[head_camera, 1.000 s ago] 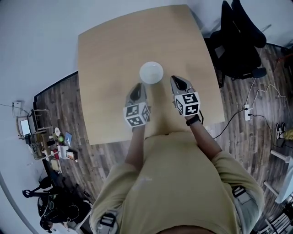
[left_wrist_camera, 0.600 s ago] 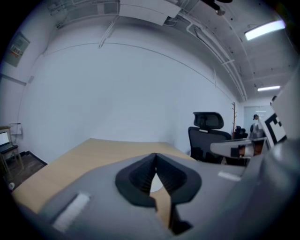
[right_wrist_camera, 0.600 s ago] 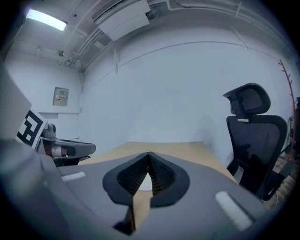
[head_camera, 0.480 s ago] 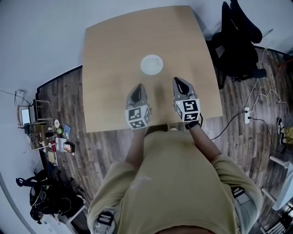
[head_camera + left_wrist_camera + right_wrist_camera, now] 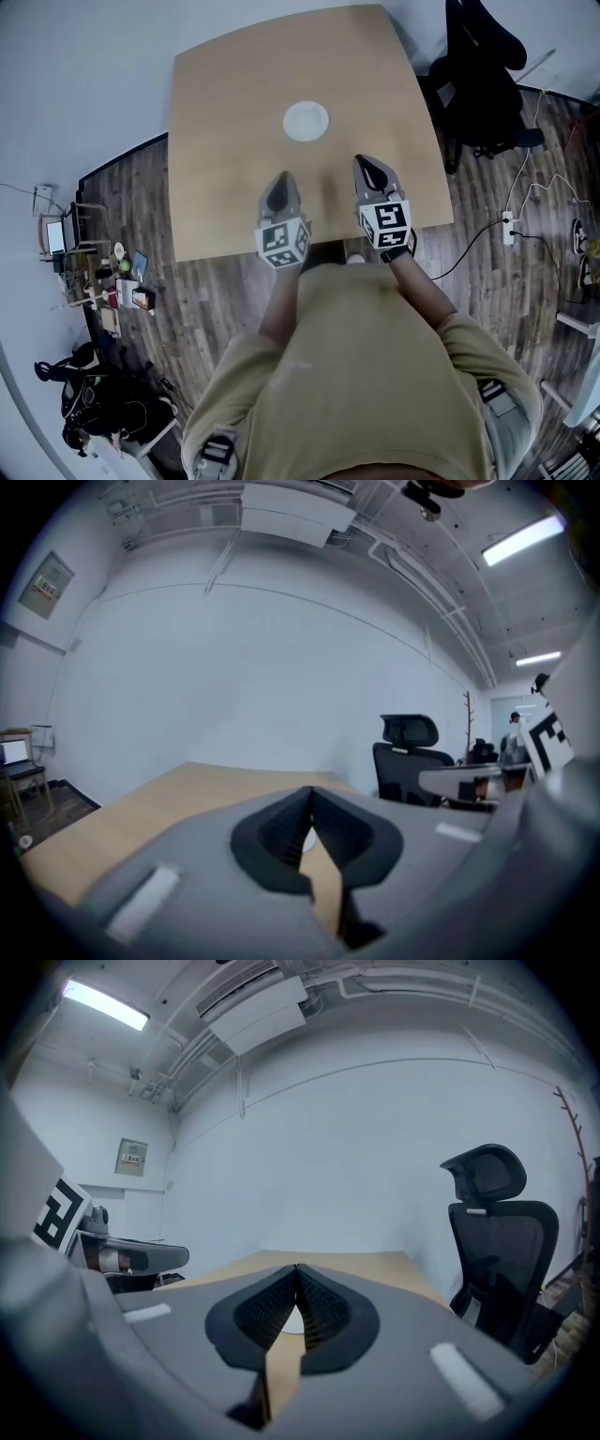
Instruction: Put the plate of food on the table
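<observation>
A round white plate (image 5: 306, 121) lies on the light wooden table (image 5: 225, 112), a little past its middle. I cannot make out food on it from here. My left gripper (image 5: 278, 178) hovers over the table's near part, short of the plate and to its left, jaws shut and empty. My right gripper (image 5: 364, 162) is level with it on the right, also shut on nothing. In the left gripper view a sliver of the plate (image 5: 307, 841) shows behind the closed jaws; the plate (image 5: 287, 1318) peeks through in the right gripper view too.
A black office chair (image 5: 483, 84) stands at the table's right side, also seen in the right gripper view as chair (image 5: 502, 1241). Cables and a power strip (image 5: 507, 227) lie on the wood floor at right. Clutter and a small shelf (image 5: 98, 281) sit at left.
Both grippers have drawn back from the plate toward the table's near edge; the plate stays put on the table. The right jaws have finished closing.
</observation>
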A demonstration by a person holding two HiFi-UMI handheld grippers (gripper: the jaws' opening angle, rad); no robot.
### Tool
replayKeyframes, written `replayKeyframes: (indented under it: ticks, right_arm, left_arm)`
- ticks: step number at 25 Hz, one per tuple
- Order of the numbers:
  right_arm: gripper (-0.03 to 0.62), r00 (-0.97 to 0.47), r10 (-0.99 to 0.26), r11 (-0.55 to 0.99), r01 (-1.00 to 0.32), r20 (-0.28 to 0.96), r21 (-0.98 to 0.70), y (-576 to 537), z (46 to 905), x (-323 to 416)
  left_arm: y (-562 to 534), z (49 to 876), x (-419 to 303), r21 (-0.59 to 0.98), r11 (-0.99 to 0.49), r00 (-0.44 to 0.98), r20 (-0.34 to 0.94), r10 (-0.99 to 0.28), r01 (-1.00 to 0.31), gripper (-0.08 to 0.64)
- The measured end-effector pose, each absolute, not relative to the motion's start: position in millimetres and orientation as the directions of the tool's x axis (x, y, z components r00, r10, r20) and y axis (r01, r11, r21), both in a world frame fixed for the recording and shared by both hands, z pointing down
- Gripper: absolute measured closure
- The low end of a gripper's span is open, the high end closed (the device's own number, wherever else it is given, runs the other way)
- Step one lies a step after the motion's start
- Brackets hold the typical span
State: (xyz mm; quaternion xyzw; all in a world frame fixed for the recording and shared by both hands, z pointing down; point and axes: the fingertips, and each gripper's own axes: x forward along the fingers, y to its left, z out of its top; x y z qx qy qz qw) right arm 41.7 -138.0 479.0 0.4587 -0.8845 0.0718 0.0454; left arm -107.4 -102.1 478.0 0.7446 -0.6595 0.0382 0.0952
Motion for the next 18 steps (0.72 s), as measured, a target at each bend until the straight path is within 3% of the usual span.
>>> replayKeyframes:
  ticks: [18]
  right_arm:
    - [0.588,-0.569,-0.793,0.562,-0.821,0.217,-0.099,-161.0,505.6,25.2]
  left_arm:
    - [-126.5,514.5,-125.0,0.131,-0.11,0.143,0.272,-0.952,-0.985,0.557]
